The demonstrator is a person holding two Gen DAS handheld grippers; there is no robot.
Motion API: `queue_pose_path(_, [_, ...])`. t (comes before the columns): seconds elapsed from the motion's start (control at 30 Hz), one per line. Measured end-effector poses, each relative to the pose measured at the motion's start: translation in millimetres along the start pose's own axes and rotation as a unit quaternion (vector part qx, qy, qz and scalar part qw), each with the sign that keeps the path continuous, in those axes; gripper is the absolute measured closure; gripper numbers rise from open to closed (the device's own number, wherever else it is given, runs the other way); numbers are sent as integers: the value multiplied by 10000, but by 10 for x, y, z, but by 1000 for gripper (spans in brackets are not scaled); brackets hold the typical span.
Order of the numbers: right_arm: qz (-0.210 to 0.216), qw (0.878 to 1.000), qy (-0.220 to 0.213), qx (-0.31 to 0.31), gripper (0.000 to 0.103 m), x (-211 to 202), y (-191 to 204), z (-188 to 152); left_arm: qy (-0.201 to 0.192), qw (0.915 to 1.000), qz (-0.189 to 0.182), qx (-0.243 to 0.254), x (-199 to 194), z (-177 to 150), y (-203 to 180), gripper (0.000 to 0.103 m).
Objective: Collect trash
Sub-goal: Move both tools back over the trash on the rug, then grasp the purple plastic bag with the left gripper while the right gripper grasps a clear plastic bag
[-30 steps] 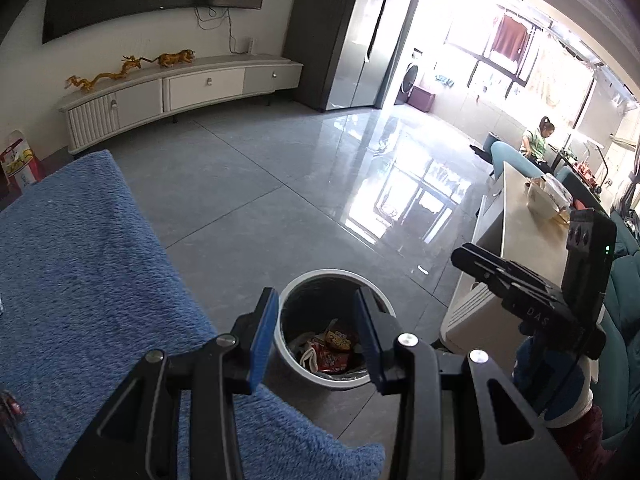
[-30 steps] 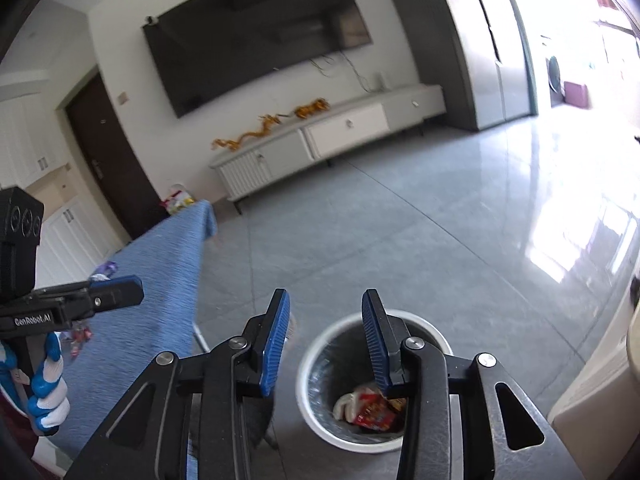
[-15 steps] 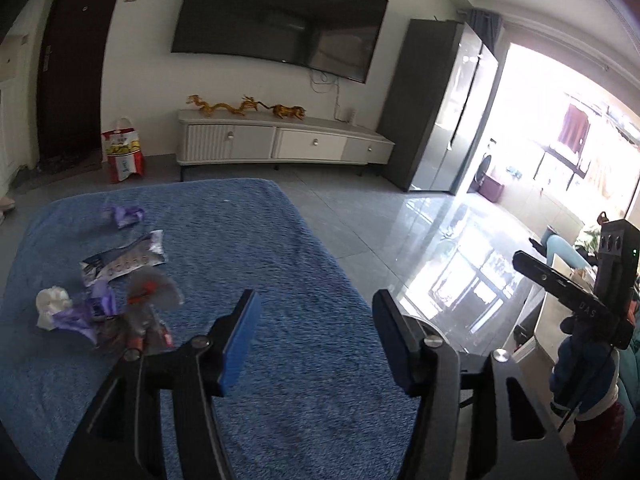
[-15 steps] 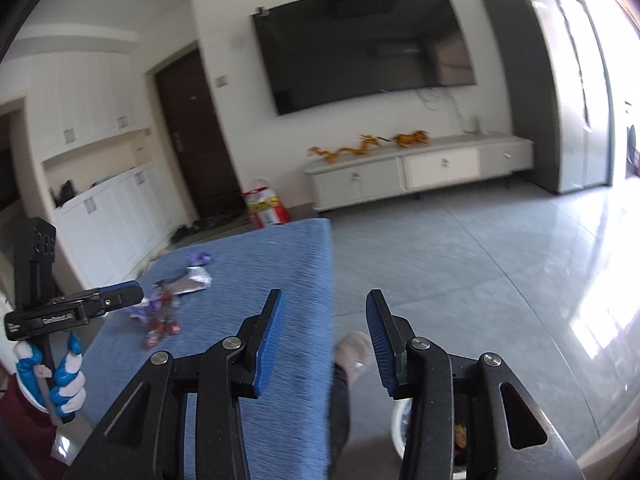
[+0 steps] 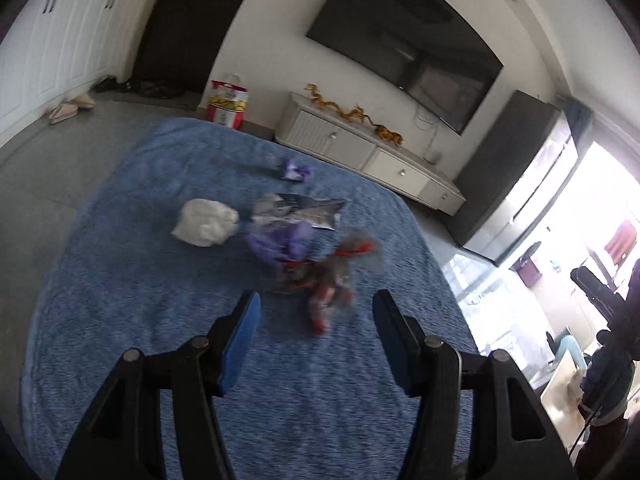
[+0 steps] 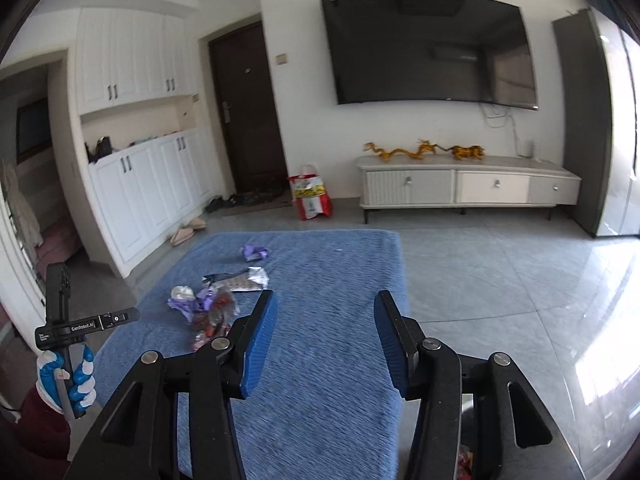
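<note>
Both tongs empty: left gripper [image 5: 316, 338] jaws apart, right gripper [image 6: 322, 336] jaws opening. Red-and-clear wrapper [image 5: 326, 276] lies at the left gripper's 12 o'clock on the blue blanket [image 5: 120, 320]; probably light, crinkly, slippery, so pinch a bunched fold. Crumpled tissue [image 5: 204, 222] at 10 o'clock.

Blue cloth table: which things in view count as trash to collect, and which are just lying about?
Trash:
- crumpled white tissue
- silver foil wrapper
- crumpled purple wrapper
- red-and-clear wrapper
- small purple wrapper

Lying about:
- red-and-yellow shopping bag
- gold dragon ornaments
- beige slippers
</note>
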State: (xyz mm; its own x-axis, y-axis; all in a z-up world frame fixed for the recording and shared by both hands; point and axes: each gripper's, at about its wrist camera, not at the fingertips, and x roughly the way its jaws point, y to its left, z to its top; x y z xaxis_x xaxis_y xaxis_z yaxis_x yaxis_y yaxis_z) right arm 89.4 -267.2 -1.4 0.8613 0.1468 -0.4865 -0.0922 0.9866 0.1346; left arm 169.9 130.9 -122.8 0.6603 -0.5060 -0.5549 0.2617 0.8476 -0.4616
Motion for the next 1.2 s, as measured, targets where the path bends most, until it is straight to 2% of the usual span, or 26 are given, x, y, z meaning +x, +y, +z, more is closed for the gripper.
queue_pose_path(0.27, [507, 9969, 525, -288, 52, 744, 447, 83, 94, 9997, 133, -174, 187, 71, 405, 46])
queue_pose_path(0.47, [838, 9898, 1087, -384, 51, 1419, 662, 18, 410, 9990, -56, -186, 551, 215, 408, 46])
queue_pose_path(0.73, [1203, 9786, 1555, -603, 51, 2100, 940, -68, 801, 9966, -149, -121, 1120, 400, 387, 49])
queue_pose_path(0.87, [1345, 9730, 1742, -690, 51, 2385, 1056, -121, 898, 9956, -242, -127, 1296, 415, 406, 54])
queue_pose_path(1.1, [1539, 9672, 1903, -682, 51, 2651, 1112, -161, 965, 9944, -411, -125, 1406, 386, 428, 61])
queue_pose_path(1.2, [1654, 9638, 1992, -635, 51, 2742, 1133, -187, 1024, 9938, -426, -116, 1449, 363, 426, 70])
